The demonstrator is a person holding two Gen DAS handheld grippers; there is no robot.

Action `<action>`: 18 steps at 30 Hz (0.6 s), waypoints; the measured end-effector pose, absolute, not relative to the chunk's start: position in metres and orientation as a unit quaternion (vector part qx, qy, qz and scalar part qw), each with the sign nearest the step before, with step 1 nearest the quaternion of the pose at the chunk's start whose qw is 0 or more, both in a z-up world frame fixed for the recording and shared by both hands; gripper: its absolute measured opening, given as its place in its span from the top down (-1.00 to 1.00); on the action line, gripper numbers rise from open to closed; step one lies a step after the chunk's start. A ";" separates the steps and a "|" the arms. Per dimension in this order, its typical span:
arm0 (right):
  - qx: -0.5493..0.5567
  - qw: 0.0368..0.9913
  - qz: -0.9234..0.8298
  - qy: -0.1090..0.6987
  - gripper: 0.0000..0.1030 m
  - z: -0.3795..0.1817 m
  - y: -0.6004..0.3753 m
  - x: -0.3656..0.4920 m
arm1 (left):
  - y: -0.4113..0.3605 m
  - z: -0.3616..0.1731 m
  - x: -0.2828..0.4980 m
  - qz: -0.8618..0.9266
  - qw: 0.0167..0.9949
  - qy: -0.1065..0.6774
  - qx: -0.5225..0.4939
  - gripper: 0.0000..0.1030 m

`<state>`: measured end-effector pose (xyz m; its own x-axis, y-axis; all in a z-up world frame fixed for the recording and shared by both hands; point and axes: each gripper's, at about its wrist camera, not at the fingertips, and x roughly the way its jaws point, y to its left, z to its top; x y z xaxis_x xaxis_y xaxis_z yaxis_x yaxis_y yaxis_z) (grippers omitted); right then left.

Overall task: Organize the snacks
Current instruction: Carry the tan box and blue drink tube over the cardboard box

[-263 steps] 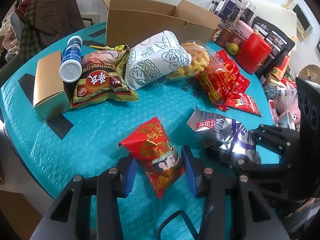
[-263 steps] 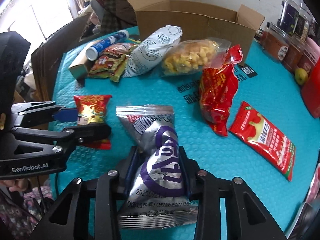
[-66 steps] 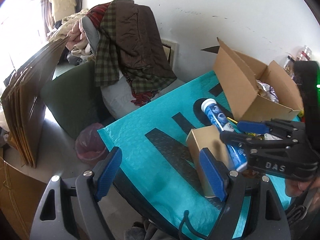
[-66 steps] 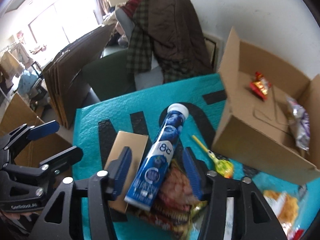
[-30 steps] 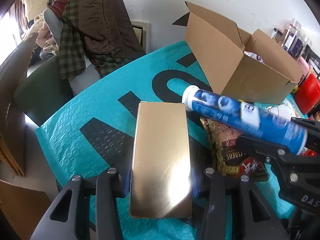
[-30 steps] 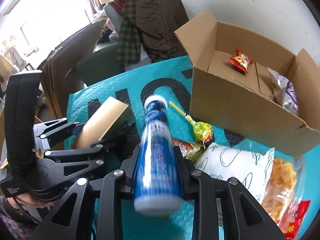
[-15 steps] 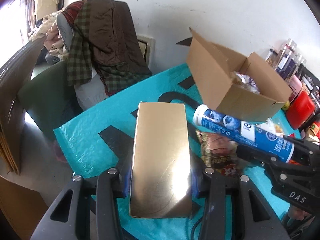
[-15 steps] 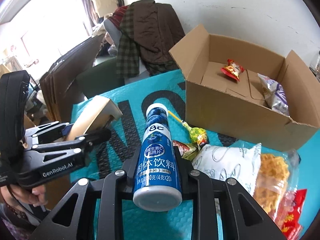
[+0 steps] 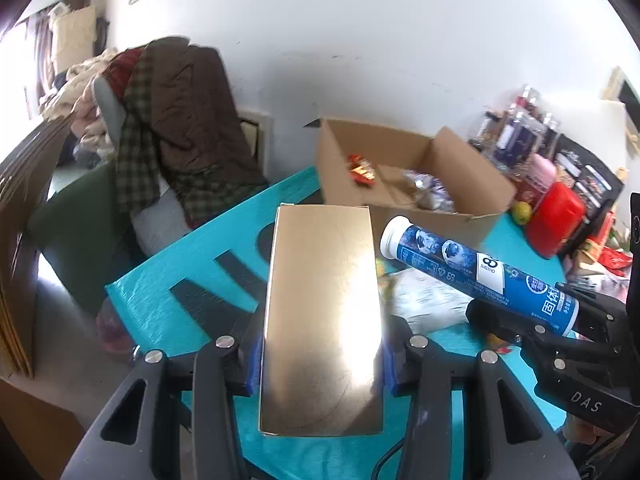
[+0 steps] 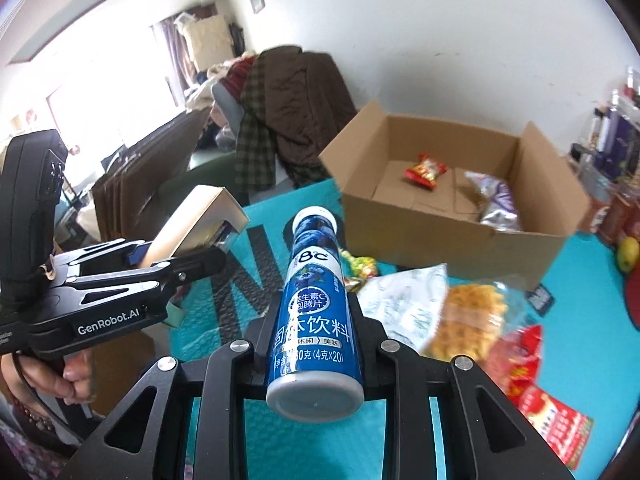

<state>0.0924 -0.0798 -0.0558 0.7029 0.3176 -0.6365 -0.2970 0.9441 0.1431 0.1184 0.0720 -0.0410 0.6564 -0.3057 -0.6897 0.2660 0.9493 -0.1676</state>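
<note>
gold shiny flat carton (image 9: 322,320) clamped between blue pads of left gripper (image 9: 320,354), held above teal bubble-wrap table cover (image 9: 188,280). blue cylindrical tube with white cap (image 10: 316,312) clamped in right gripper (image 10: 316,350). open brown cardboard box (image 10: 452,236) beyond, holding small red packet (image 10: 425,170) and silver-purple bag (image 10: 496,202).

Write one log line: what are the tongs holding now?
left tongs: shut on gold box | right tongs: shut on blue tube | cardboard box: open, two packets inside
</note>
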 end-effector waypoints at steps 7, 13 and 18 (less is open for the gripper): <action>0.011 0.942 0.144 0.303 0.47 -0.024 -0.106 0.064 | 0.051 -0.011 0.108 -0.193 0.917 0.347 -0.025 0.15; -0.002 0.957 0.128 0.262 0.47 0.006 -0.124 0.060 | 0.030 0.019 0.114 -0.222 0.924 0.310 -0.036 0.15; -0.010 0.966 0.114 0.232 0.47 0.029 -0.139 0.073 | 0.017 0.038 0.127 -0.233 0.930 0.283 -0.028 0.15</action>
<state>0.0726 -0.1392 0.0294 0.8663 0.2154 -0.4506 -0.2244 0.9739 0.0341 0.1266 0.0168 0.0377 0.7312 -0.4499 -0.5127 0.4179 0.8895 -0.1845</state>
